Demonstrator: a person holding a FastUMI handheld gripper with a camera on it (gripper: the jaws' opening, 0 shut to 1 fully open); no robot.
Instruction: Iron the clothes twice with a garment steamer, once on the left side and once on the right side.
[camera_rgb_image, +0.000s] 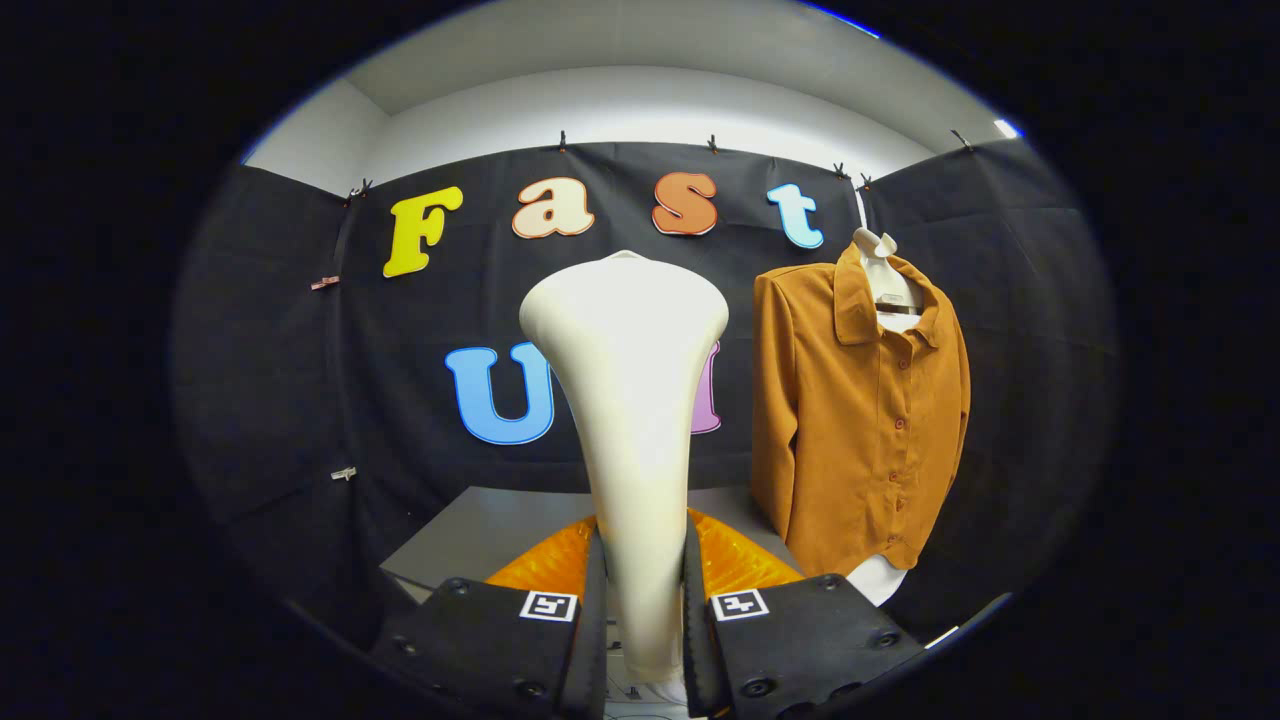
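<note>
Cream steamer (632, 400) in closed claw (645, 590)

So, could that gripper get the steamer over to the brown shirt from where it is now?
Probably yes. The gripper is shut on the steamer, and the shirt hangs beyond the fingers, off to one side, with nothing visible in between.

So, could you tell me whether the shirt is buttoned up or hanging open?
Buttoned: the shirt hangs closed down its button row, collar spread.

The steamer (632, 400) hides part of the table (470, 530) (its middle) behind it.
</note>
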